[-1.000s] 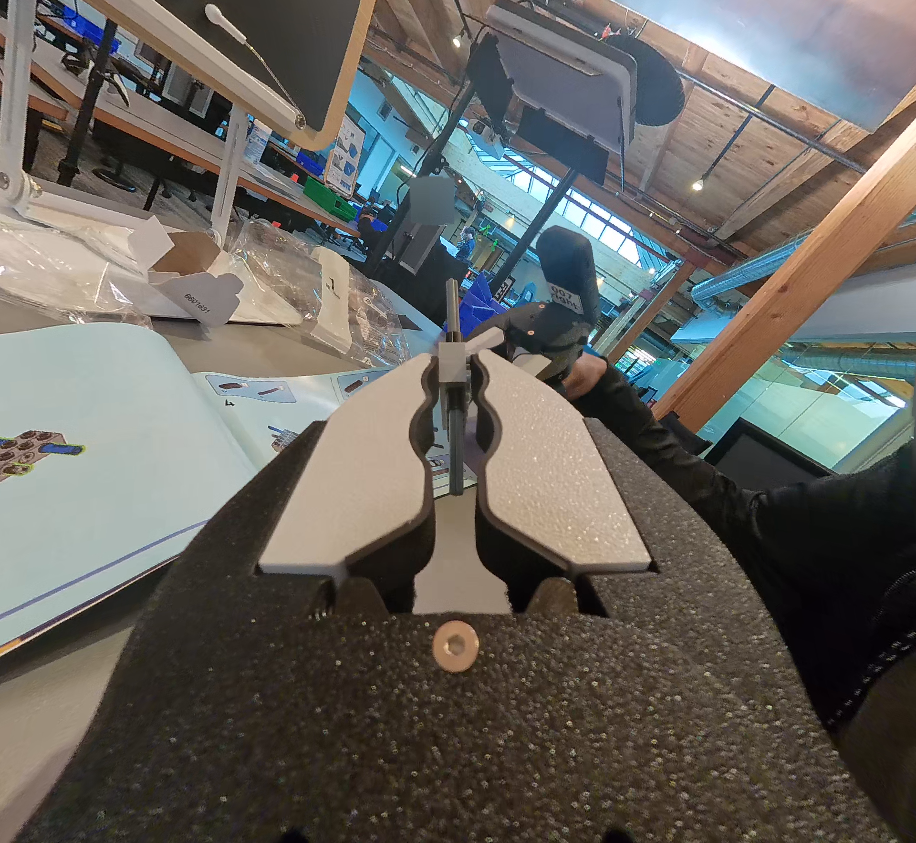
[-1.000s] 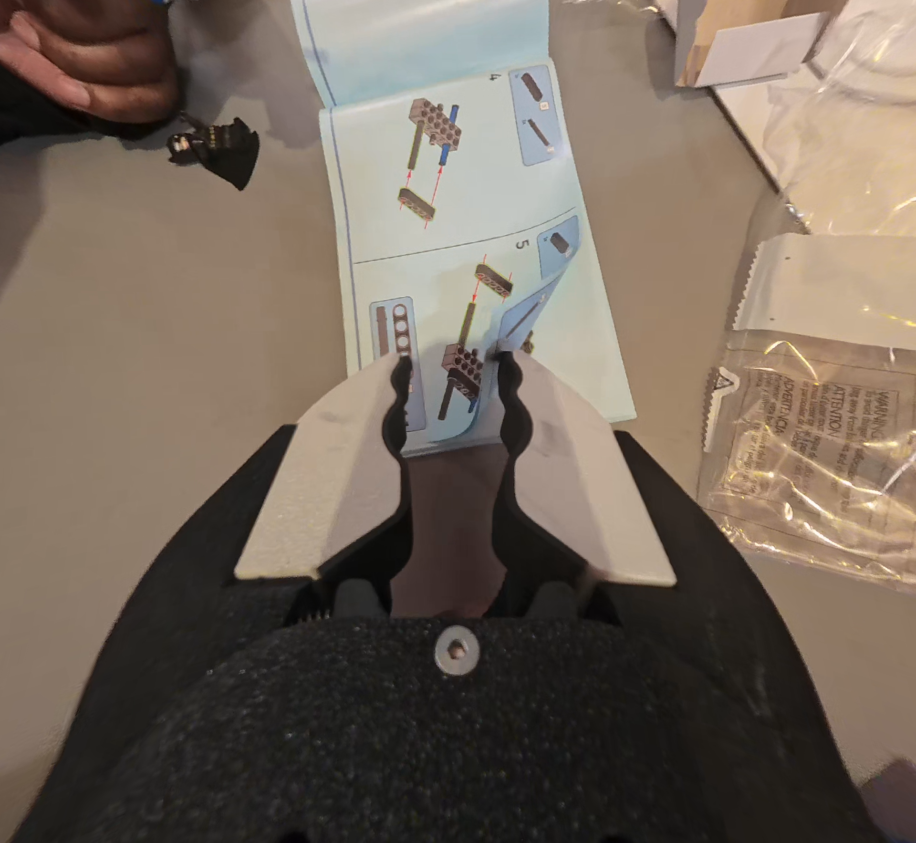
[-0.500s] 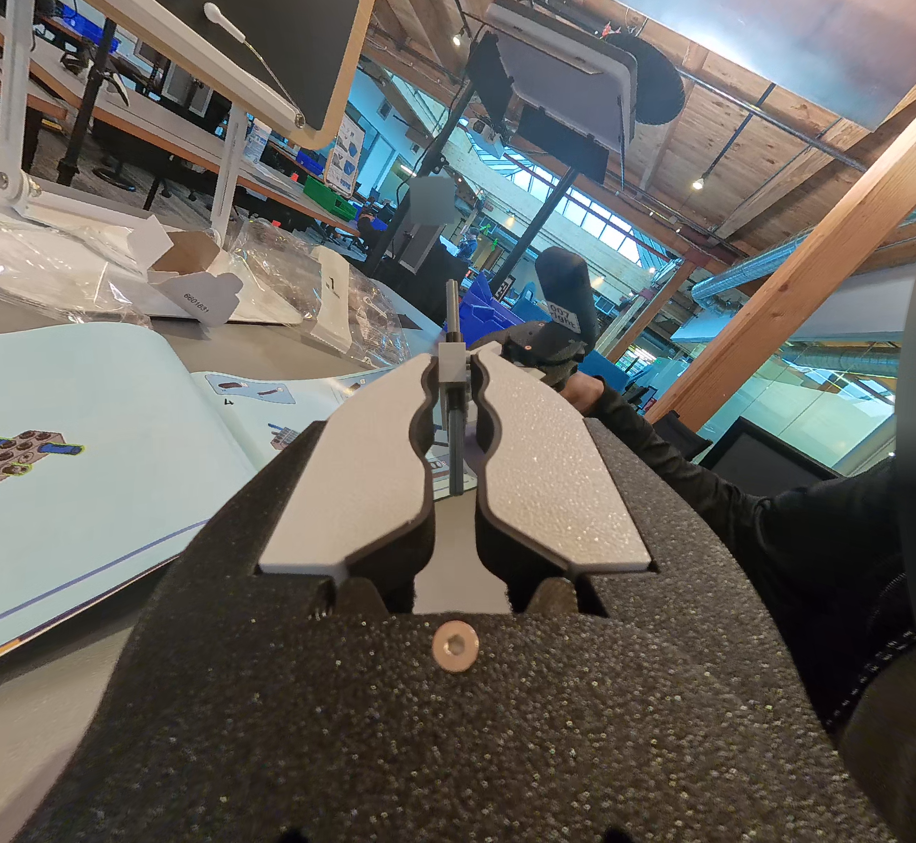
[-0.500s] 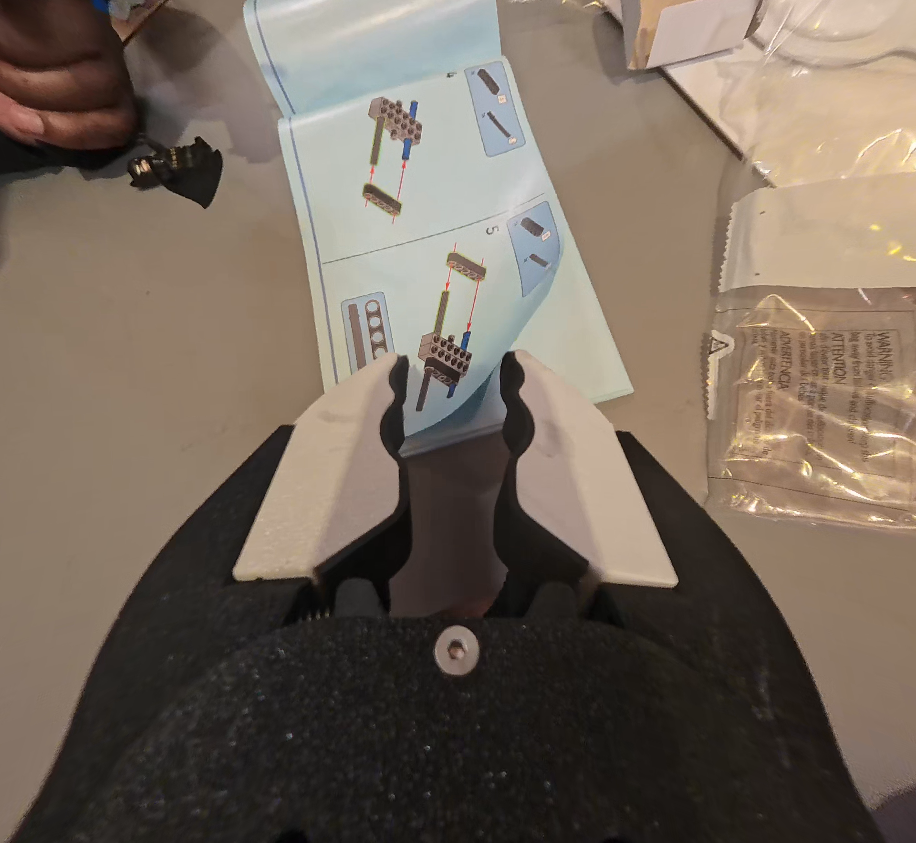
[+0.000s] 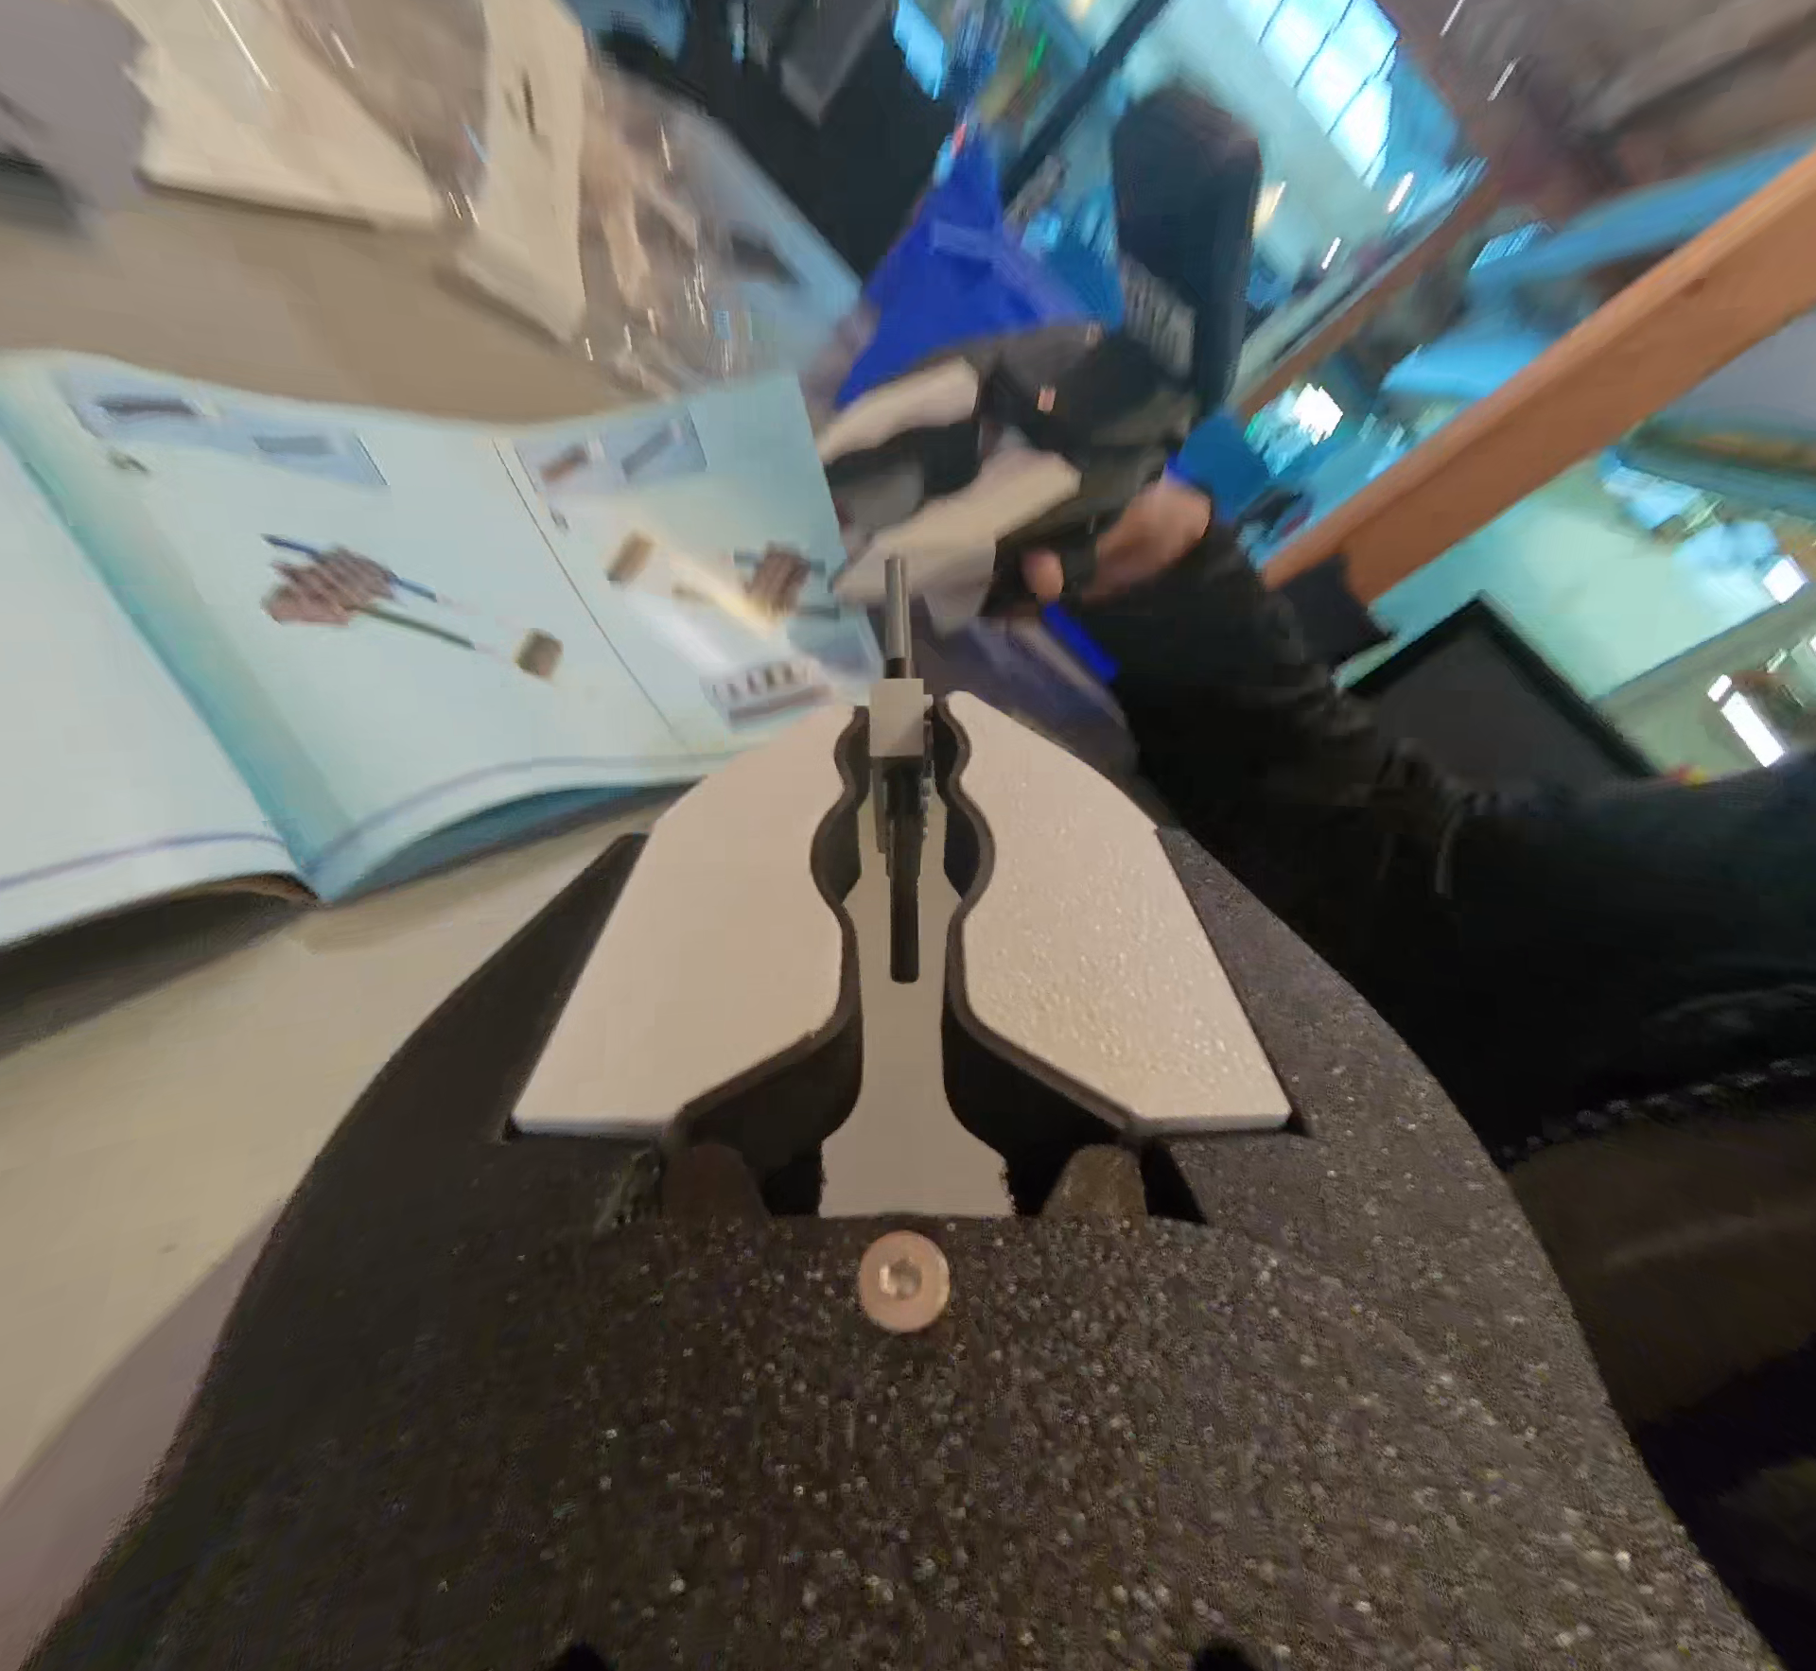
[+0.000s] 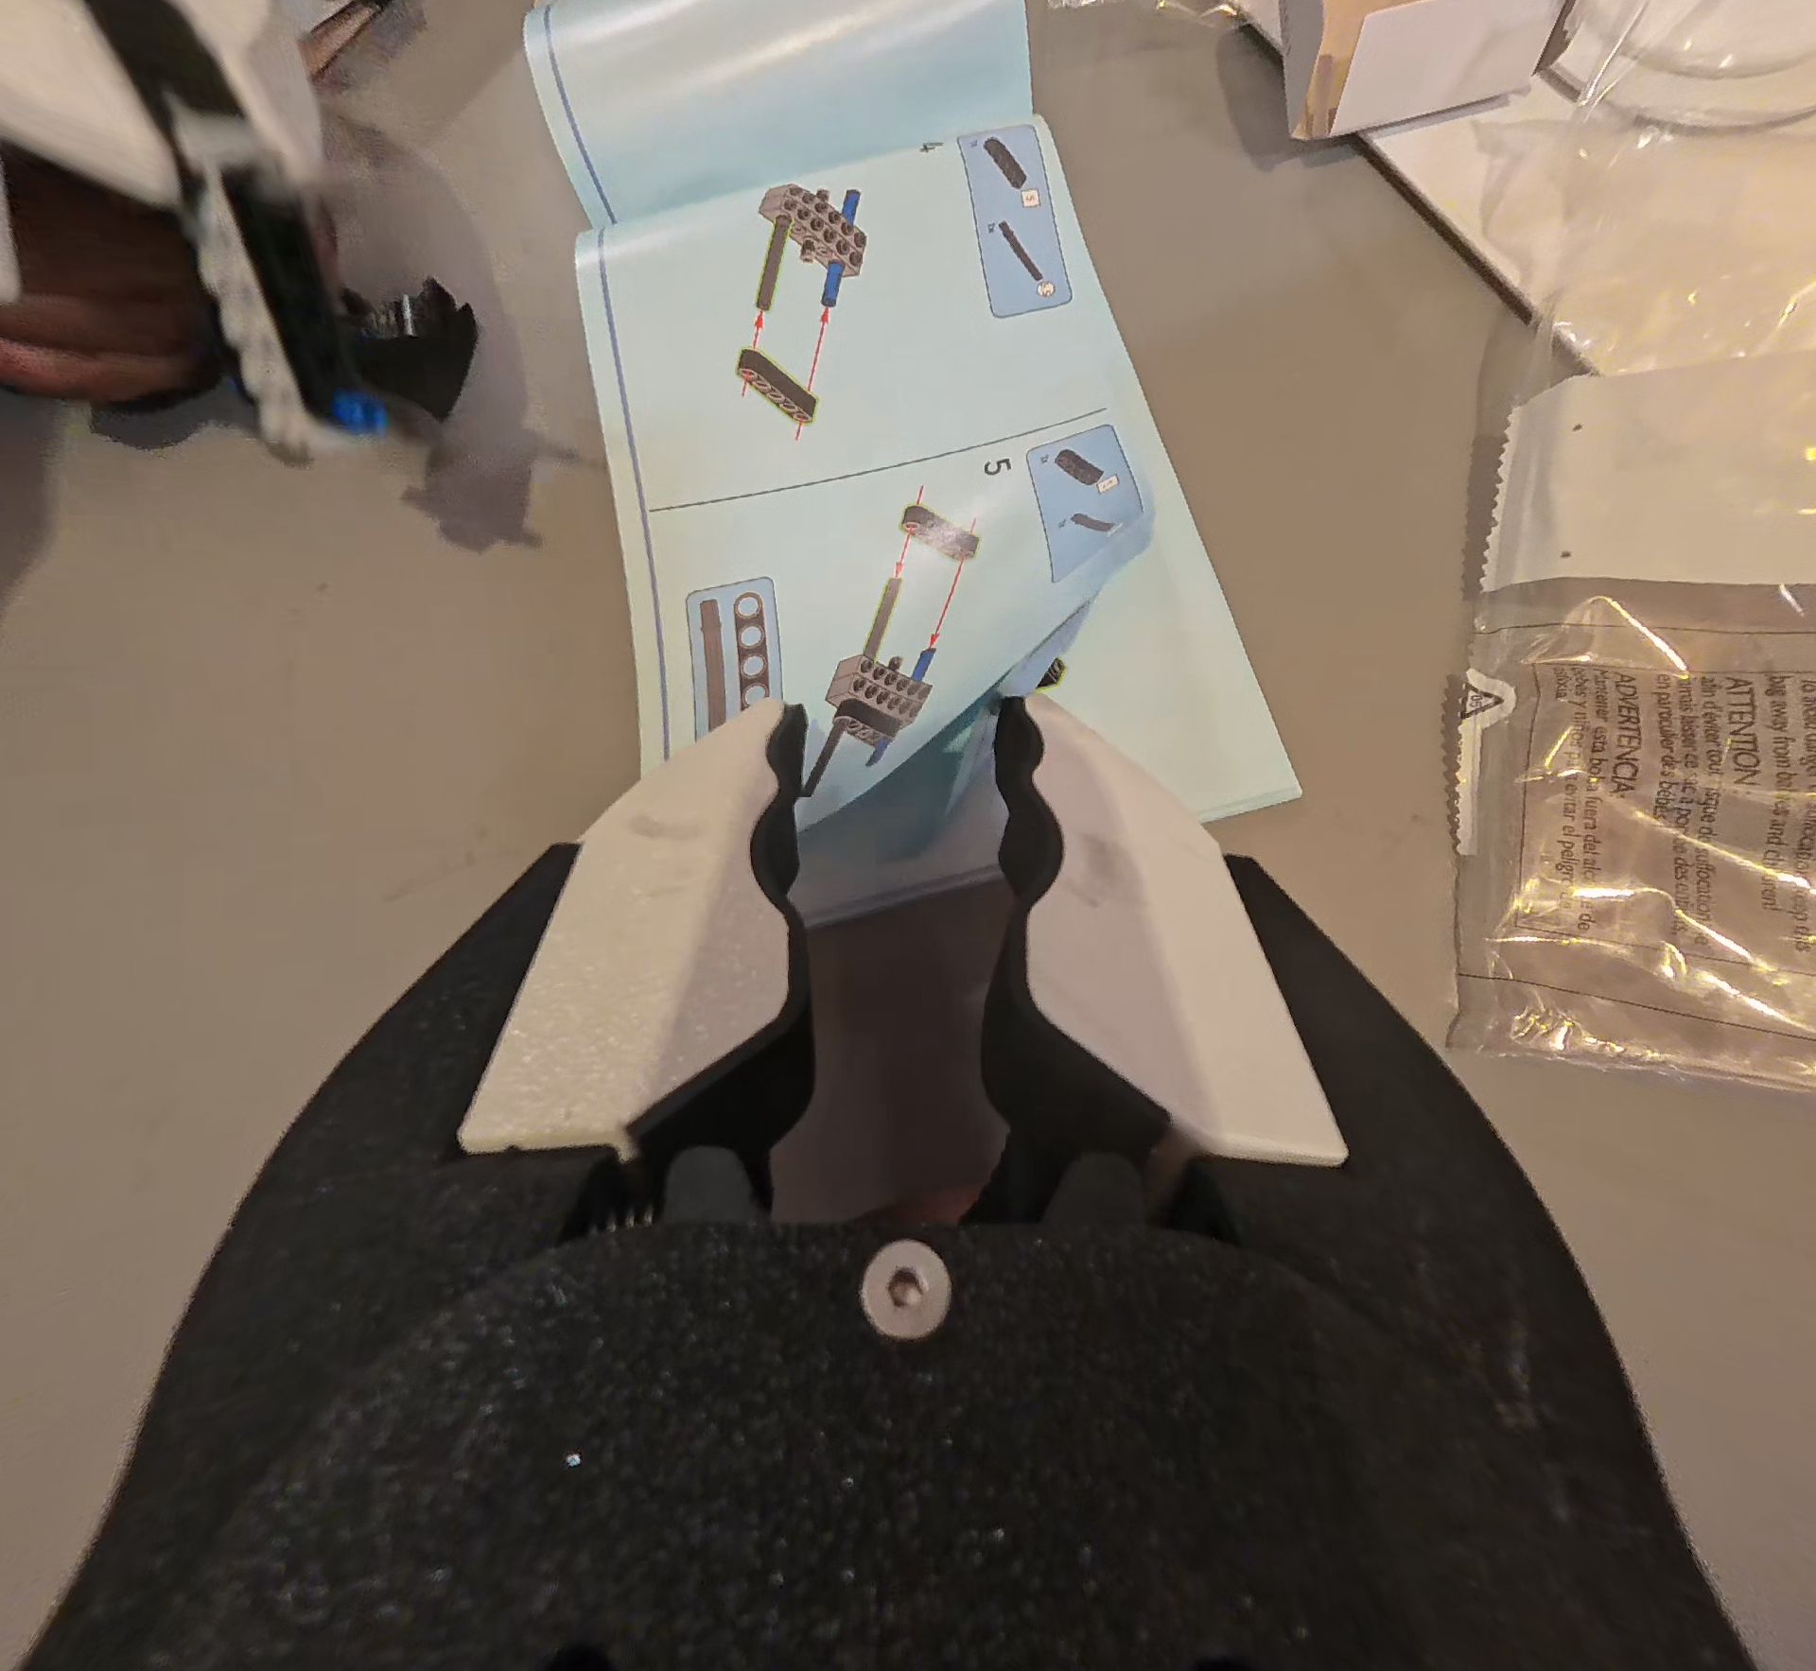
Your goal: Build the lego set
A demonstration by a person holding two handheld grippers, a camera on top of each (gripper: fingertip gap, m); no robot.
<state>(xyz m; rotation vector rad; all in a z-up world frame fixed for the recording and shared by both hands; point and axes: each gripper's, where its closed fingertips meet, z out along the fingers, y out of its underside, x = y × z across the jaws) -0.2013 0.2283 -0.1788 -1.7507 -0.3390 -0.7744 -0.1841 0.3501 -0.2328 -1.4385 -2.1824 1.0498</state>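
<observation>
the left gripper is narrow, its pads pressed on a small grey brick piece with a dark axle sticking up past the tips. the booklet lies open just left of it on the table. the right gripper is wide and holds nothing, tips just over the booklet's near edge, where a page curls up between them. left of the booklet a black minifigure lies by the left gripper. right of it lie plastic bags and an open carton.
</observation>
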